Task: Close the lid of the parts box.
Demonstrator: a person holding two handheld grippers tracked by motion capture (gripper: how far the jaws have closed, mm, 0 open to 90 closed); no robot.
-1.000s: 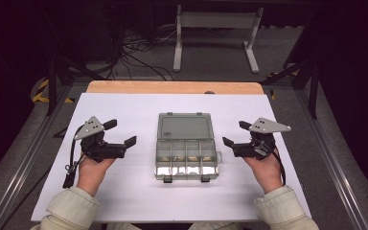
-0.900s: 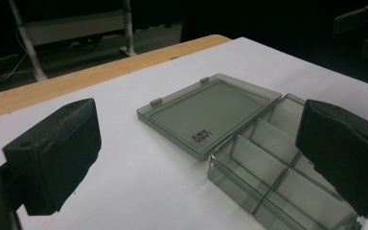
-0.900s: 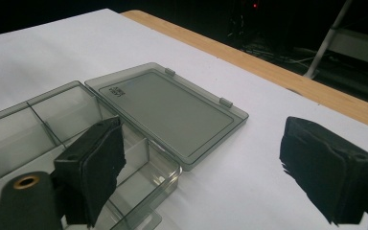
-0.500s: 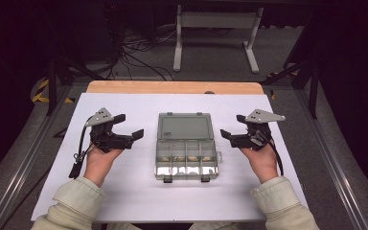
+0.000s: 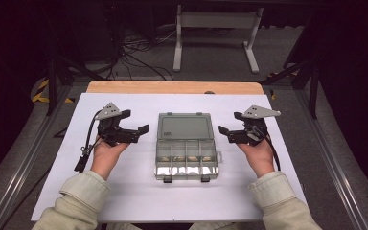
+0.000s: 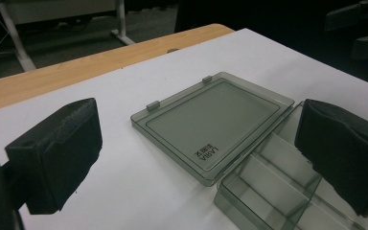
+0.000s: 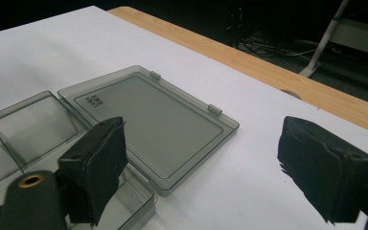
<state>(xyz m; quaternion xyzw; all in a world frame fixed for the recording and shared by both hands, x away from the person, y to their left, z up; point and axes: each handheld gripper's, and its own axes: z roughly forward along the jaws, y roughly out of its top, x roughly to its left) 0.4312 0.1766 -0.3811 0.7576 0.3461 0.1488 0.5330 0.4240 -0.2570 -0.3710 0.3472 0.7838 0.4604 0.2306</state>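
A clear grey plastic compartment box lies open in the middle of the white mat. Its flat lid (image 5: 182, 126) (image 6: 215, 120) (image 7: 148, 120) is folded back on the far side. The divided tray (image 5: 187, 160) (image 6: 268, 187) (image 7: 24, 129) sits nearer me, and the compartments seen from the gripper views look empty. My left gripper (image 5: 140, 133) (image 6: 196, 139) hovers just left of the box, open, with nothing between its pads. My right gripper (image 5: 226, 134) (image 7: 211, 163) hovers just right of it, also open and empty. Both point inward at the box.
The white mat (image 5: 139, 201) covers a wooden table whose far edge (image 5: 172, 87) shows bare. Beyond it stand a metal stand (image 5: 215, 28) and floor cables (image 5: 139, 52). The right gripper's jaws (image 6: 364, 28) appear at the top right of the left gripper view.
Both hands have moved away from me and inward, bringing each gripper closer to the sides of the box. The box has not moved.
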